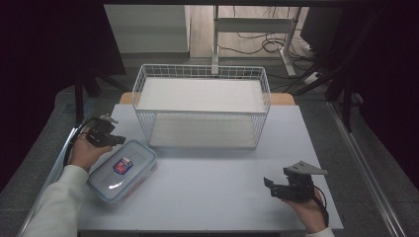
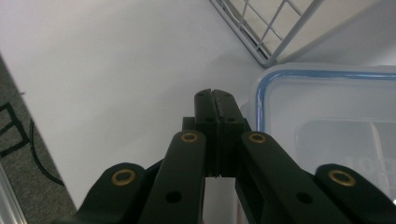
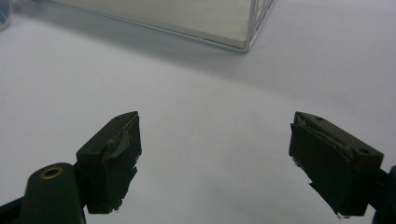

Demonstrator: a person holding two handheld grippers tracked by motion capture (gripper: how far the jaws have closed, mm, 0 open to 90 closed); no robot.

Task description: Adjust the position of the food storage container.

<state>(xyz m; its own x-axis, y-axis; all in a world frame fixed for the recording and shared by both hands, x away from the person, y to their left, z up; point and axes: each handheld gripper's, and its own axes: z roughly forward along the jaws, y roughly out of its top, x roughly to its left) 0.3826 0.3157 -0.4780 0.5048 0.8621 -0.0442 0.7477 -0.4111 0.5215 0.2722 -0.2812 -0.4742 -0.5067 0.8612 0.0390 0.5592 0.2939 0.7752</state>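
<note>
The right gripper is held low over the table at the near right, jaws spread wide and empty — well apart from the box. The box, a clear lidded container with a blue seal, lies flat at the near left, just short of the basket. The left gripper is placed just beside the box's far left corner, jaws pressed together on nothing. A push from shut jaws is judged likely to skid the box across the smooth table or jam it against the basket wire. A one-sided grasp on the lid rim is judged prone to slipping — the box may tilt or drop.
</note>
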